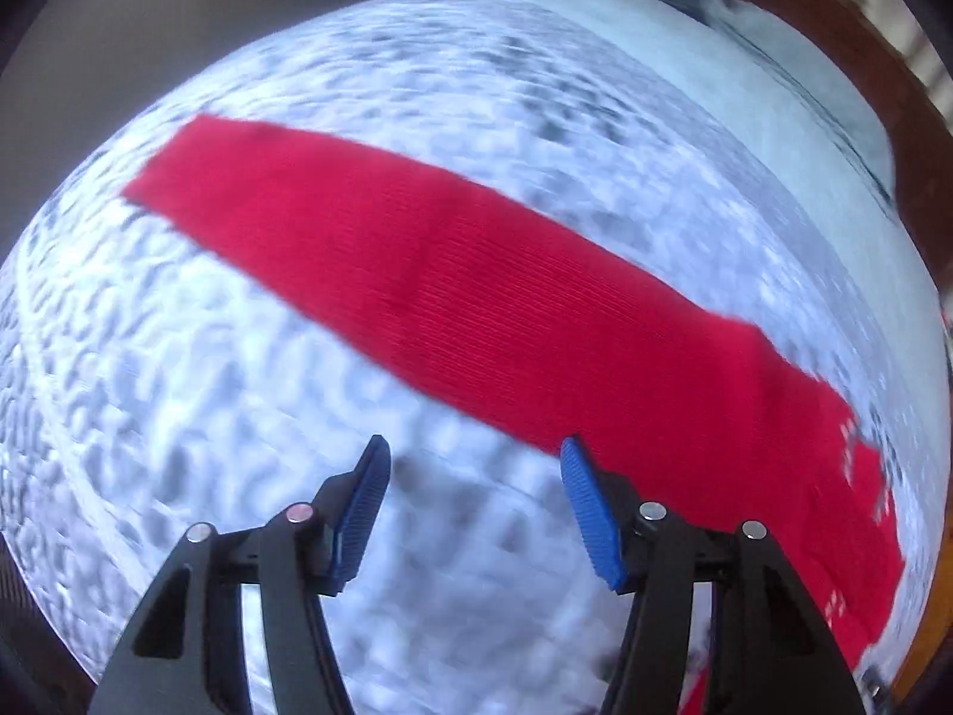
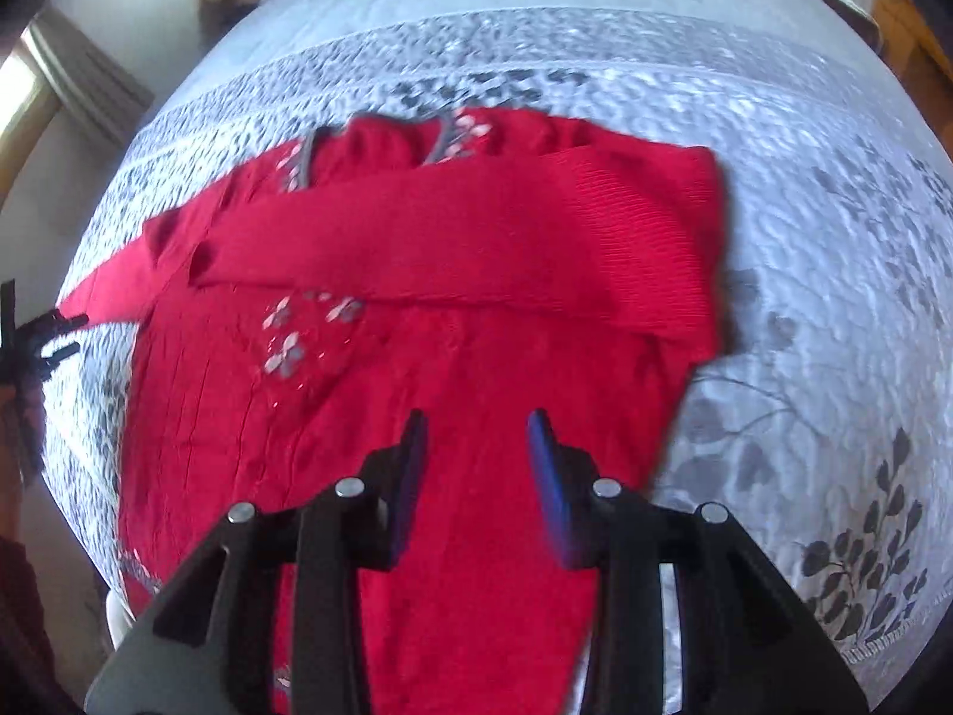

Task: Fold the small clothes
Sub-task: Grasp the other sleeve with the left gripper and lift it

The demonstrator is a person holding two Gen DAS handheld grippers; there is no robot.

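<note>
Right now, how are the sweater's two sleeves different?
One sleeve is folded across the sweater's chest; the other sleeve lies stretched straight out on the bedspread. The folded one covers some flower decorations; the straight one covers only bedspread. Both are red ribbed knit, and neither open gripper holds them.

Left wrist: steeply down, over outstretched sleeve (image 1: 476, 298).
Right wrist: steeply down, over sweater body.
Shared: red sweater (image 2: 417, 417) (on patterned bedspread (image 2: 804, 238)).

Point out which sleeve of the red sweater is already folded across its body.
The sleeve lying crosswise over the chest of the red sweater, its ribbed cuff ending by the far side. The other sleeve stretches straight out over the patterned bedspread, unfolded.
</note>
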